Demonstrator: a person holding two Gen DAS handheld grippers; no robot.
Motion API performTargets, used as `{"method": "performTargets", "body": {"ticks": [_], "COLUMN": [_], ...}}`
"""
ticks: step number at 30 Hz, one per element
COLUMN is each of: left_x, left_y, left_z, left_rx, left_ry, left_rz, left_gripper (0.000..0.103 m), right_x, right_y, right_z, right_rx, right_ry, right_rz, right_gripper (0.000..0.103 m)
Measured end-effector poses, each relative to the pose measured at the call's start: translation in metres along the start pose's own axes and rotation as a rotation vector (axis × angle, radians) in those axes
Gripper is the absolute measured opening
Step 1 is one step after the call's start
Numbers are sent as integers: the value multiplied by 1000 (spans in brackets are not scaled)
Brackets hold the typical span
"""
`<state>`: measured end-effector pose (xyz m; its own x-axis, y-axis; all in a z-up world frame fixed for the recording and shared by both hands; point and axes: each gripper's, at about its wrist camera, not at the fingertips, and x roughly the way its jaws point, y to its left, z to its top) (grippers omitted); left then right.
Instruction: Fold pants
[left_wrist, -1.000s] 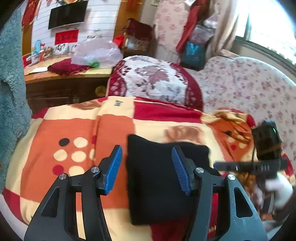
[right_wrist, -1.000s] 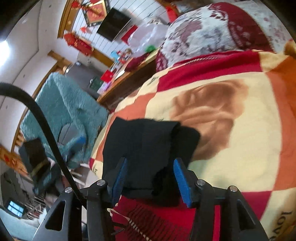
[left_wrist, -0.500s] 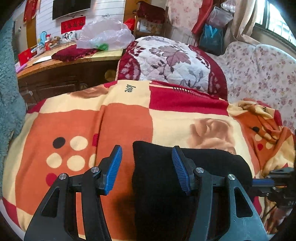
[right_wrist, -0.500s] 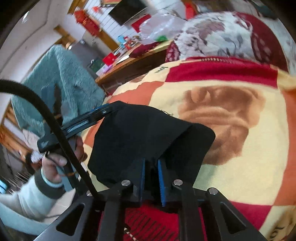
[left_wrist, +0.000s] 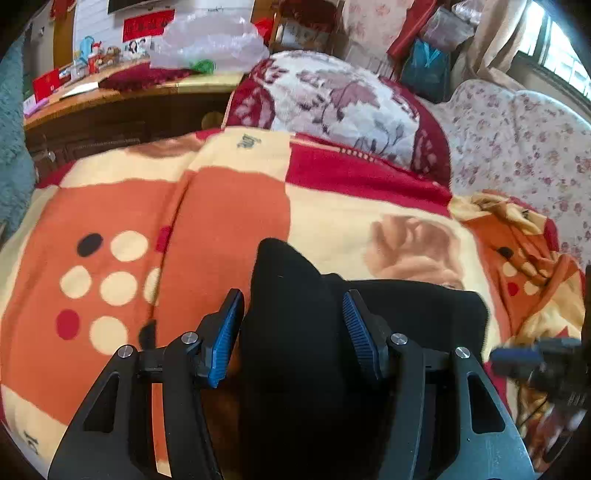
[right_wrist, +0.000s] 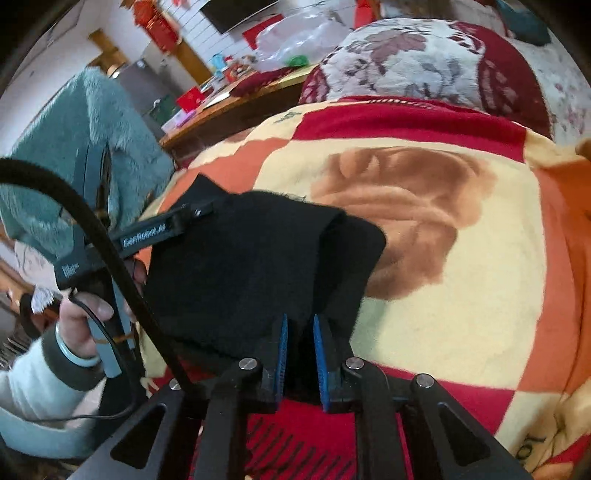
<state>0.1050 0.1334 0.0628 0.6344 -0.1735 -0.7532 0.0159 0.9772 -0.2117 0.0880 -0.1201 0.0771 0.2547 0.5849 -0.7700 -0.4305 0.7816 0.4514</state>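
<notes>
- Your pants (left_wrist: 314, 354) are a black folded bundle lying on the blanket (left_wrist: 229, 214), close to the blanket's near edge and roughly midway along it.
- In the left wrist view the bundle's long axis runs sideways, along that near edge, with one end toward the blanket's right side; a raised corner of cloth peaks away from you, toward the pillow (left_wrist: 332, 103) at the far edge.
- Your left gripper (left_wrist: 293, 336) is spread wide, its blue pads on either side of that raised part; the cloth passes between them, but you cannot tell whether either pad touches it.
- Your right gripper (right_wrist: 299, 354) is closed on the pants (right_wrist: 258, 266), pinching a fold of the cloth at the bundle's near edge between its blue pads.
- In the right wrist view the cloth lifts from the pinch into a tented fold that opens toward the blanket's (right_wrist: 461, 295) far side.
- The left gripper's (right_wrist: 199, 216) body lies against the bundle's left end there, held in your left hand (right_wrist: 86, 321).
</notes>
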Motion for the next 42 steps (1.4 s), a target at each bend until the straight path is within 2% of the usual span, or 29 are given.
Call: {"method": "performTargets", "body": {"ticks": [2,4,6,9,11,16,18,19,21,24,28,30,32,34,36,37,38,42], "left_x": [-13,-28,-39,-55,-58,-50,-47,-44,-42,-39,-31,-28,-29,-30,-31,-33,-36,-44], "left_y": [-2,-6,-9,-15,-19,-41,-47,-51,-53,-55,-61,-62,-62,-60,-59,-58,-58,-57], "left_z": [-3,-9,-16,-29,-37,-61,-63,-62,-61,-58,-60,-61,-60,-59,-59,-58,-58,-55], "left_rx": [6,18,27,35,43,115,136,136,118,96,106,107,105,94,83,80,75,58], "left_ry": [-22,-40,-48,-41,-31,-22,-24,-19,-16,1,15,16,13,15,13,11,7,8], "left_rz": [-3,-6,-17,-52,-45,-9,-2,-10,-32,-81,-60,-44,-40,-44,-46,-44,-45,-50], "left_gripper": [56,56,56,56,56,59,61,64,64,64,64,64,64,64,64,64,64,64], "right_x": [-14,-20,-20,-7,8,38,42,42,36,23,22,32,32,28,23,18,15,-3], "right_y": [-4,-10,-11,-5,-2,-3,-1,1,8,11,1,-5,-10,-14,-15,-13,-10,4], "right_z": [5,12,19,30,38,45,44,43,42,44,43,38,36,37,37,36,35,30], "right_rx": [28,82,118,103,91,90,64,46,-13,-64,-64,-47,-15,27,48,44,36,21], "right_ry": [-60,-92,-100,-75,-49,-15,-18,-21,-31,-53,-39,-16,-40,-42,-39,-41,-48,-79], "right_rz": [28,88,119,115,101,131,113,100,62,7,-48,-52,-41,-21,-30,-36,-35,-30], "right_gripper": [18,30,47,47,47,46,18,18,12,10,10,10,10,15,33,38,41,41]}}
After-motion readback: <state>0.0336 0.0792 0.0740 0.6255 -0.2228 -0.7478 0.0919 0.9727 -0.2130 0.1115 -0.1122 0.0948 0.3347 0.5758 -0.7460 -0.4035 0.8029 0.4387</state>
